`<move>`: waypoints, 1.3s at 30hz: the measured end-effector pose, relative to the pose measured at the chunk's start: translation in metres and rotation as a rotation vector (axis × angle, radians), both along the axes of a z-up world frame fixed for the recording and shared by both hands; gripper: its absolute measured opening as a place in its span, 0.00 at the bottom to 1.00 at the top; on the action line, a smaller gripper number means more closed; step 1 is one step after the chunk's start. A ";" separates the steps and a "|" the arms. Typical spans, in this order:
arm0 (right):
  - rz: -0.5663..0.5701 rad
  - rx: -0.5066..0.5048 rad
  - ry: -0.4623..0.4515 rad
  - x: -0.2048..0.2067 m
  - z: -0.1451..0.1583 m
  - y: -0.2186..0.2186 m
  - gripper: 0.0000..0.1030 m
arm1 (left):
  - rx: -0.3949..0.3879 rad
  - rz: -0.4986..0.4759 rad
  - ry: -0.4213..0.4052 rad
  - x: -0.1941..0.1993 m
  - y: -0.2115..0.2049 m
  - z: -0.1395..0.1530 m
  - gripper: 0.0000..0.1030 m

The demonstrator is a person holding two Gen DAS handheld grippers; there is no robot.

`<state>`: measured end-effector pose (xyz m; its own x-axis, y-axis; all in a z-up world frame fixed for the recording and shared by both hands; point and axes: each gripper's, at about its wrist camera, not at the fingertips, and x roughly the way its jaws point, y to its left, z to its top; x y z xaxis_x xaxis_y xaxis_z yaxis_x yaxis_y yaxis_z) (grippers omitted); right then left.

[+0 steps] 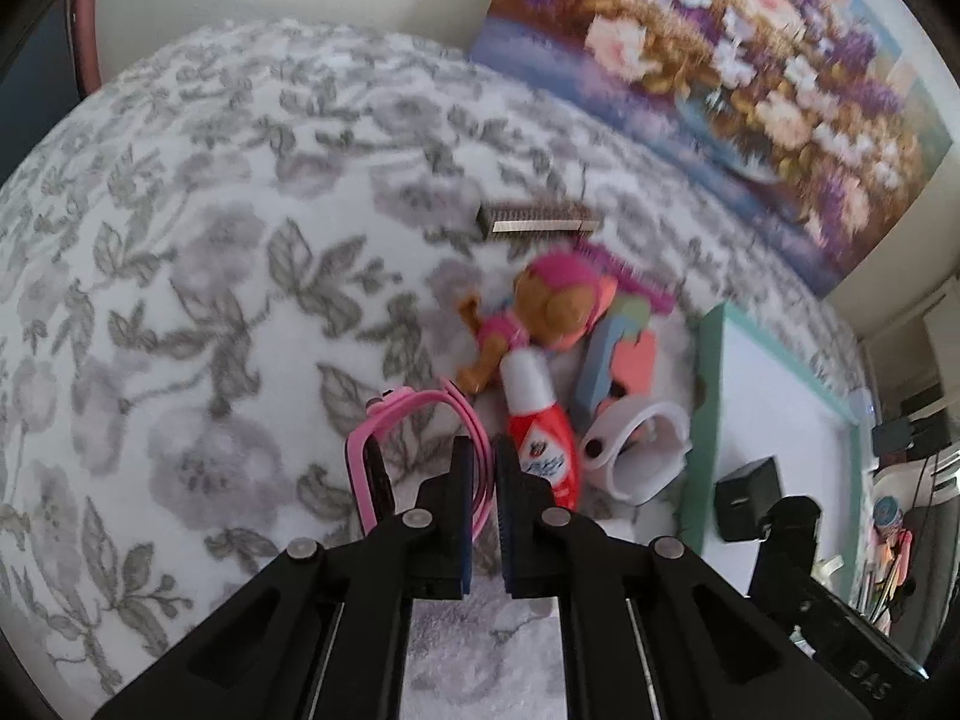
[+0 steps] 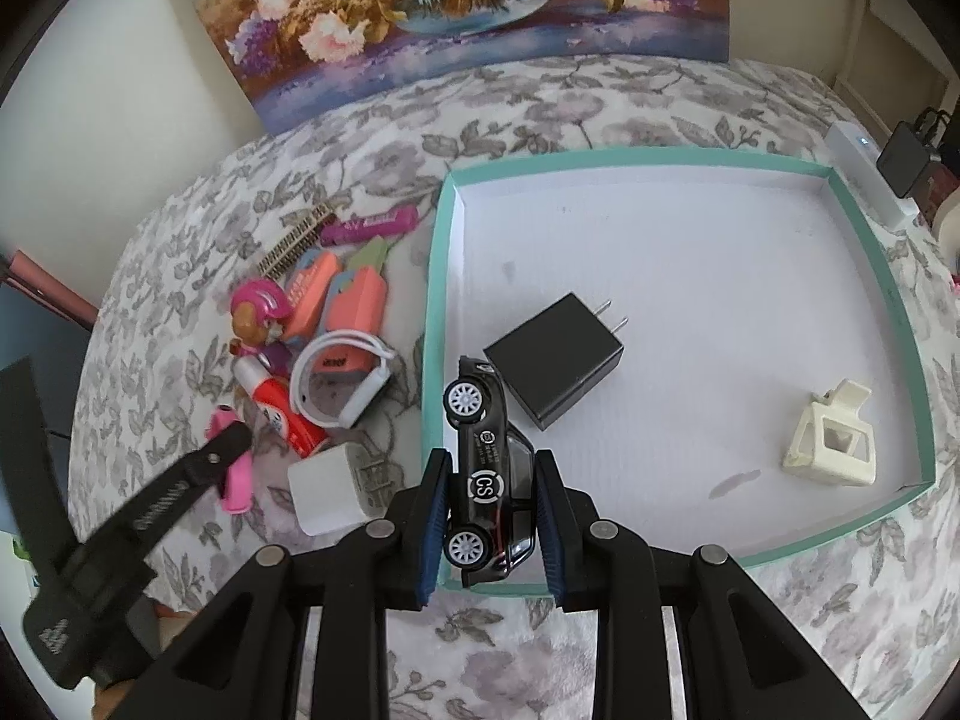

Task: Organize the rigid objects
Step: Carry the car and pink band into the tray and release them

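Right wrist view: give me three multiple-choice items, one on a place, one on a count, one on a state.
1. Where is the black charger? A in the teal tray; B on the blanket; C between gripper fingers.
2. How many things lie loose in the tray? A one; B two; C four.
3. The right gripper is: A open; B shut on the toy car; C shut on a bottle.
Answers: A, it sits on the tray's white floor. B, only the charger and a cream clip. B, both pads press the car.
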<state>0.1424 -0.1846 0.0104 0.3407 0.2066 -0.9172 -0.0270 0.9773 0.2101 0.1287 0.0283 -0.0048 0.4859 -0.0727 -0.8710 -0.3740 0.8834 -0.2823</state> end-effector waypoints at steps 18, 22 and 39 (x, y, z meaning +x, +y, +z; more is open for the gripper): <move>-0.220 -0.046 -0.070 0.016 0.013 -0.083 0.28 | 0.035 -0.194 -0.126 0.011 -0.074 0.075 0.07; -0.295 -0.086 -0.082 0.018 0.012 -0.110 0.28 | 0.067 -0.272 -0.110 0.023 -0.114 0.078 0.07; -0.371 -0.145 -0.149 0.019 0.004 -0.145 0.28 | 0.075 -0.449 -0.048 0.032 -0.214 0.041 0.07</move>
<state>0.1617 -0.3292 0.0147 0.4990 -0.0827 -0.8626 0.3122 0.9458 0.0899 0.1612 -0.1854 0.0359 0.4608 -0.2231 -0.8590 0.0629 0.9737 -0.2191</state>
